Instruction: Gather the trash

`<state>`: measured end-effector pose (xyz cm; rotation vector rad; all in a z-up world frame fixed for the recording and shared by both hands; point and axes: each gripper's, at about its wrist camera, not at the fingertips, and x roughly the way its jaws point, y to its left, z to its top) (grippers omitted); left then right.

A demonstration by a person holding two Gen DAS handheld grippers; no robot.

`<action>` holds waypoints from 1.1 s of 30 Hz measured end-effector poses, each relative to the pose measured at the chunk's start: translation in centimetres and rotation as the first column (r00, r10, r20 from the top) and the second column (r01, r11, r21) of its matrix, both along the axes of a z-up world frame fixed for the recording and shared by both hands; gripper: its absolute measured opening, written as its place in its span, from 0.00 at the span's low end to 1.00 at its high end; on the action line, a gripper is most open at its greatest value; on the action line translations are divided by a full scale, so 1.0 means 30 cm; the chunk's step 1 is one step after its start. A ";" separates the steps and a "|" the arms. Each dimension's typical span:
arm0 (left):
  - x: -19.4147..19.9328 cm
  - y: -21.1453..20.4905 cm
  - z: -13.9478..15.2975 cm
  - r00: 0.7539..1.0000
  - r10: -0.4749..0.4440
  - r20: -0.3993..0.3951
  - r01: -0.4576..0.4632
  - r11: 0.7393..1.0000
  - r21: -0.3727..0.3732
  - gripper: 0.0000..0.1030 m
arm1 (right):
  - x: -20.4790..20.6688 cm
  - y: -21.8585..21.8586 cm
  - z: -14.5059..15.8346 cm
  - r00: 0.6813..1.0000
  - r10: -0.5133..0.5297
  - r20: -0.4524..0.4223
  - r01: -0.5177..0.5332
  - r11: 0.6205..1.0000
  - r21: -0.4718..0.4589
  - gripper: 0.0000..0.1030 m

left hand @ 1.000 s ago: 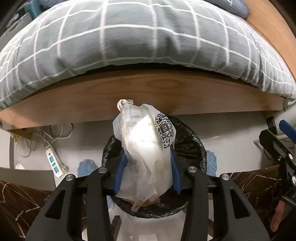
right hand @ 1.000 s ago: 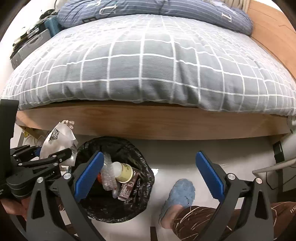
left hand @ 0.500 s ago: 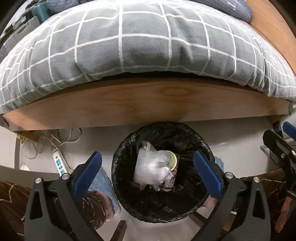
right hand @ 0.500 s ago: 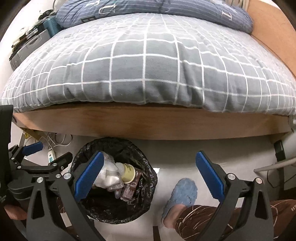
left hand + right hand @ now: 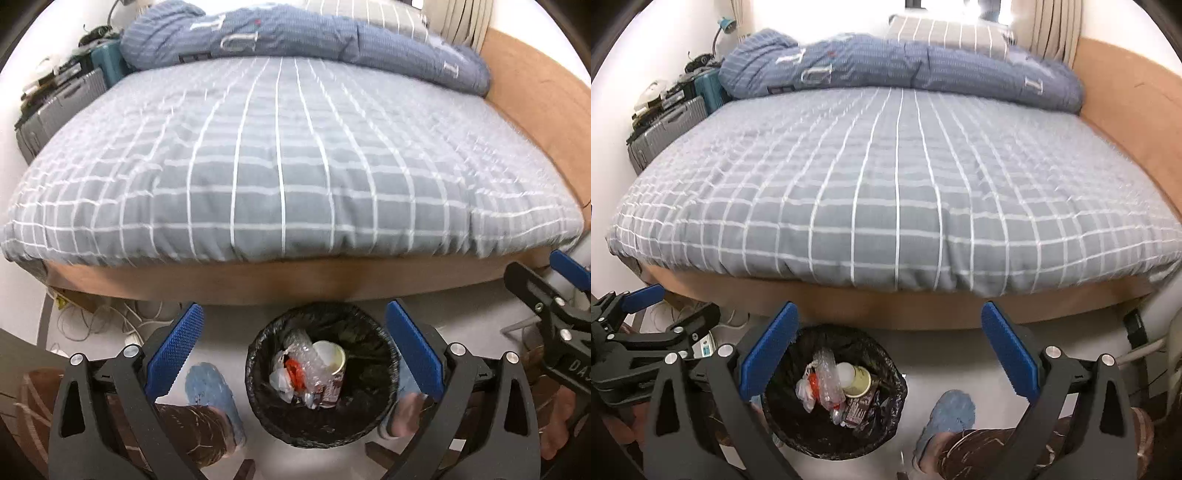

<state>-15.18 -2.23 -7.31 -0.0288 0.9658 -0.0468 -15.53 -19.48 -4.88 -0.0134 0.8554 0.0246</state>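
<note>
- Your left gripper has its jaws spread wide, nothing between the blue pads; one pad sits left of centre low in the frame, the other right of centre.
- The bin, lined with a black bag, sits low centre in the left view, in the gap between those pads but well below them on the floor.
- Inside the bin: a paper cup, tipped, mouth facing up and toward the right of the frame; a crumpled clear bottle beside it, long axis running from upper left to lower right, red scrap against it; a white plastic bag bunched at the left of the heap.
- Your right gripper also has its jaws spread apart and holds nothing.
- In the right view the bin lies lower left of centre, just beside the left pad, partly behind that finger; it is off-centre from the gap.
- The cup here shows its open mouth up; the bottle lies left of it, long axis near vertical in the frame.
- Behind the bin, the bed with a grey checked cover fills the middle of both frames.
- A blue slipper is at bottom centre-right.
</note>
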 end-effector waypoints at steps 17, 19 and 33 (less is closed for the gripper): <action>-0.227 0.016 0.283 0.990 -0.005 0.139 0.003 1.000 0.009 0.94 | -0.206 -0.029 0.250 0.994 -0.034 0.103 0.034 0.999 0.006 0.93; -0.230 0.018 0.284 0.990 0.001 0.142 -0.001 1.000 0.003 0.94 | -0.209 -0.030 0.252 0.994 -0.034 0.102 0.033 0.999 0.010 0.93; -0.209 0.021 0.258 0.991 0.008 0.134 -0.008 1.000 0.005 0.94 | -0.181 -0.019 0.214 0.996 -0.039 0.076 0.038 0.999 0.008 0.93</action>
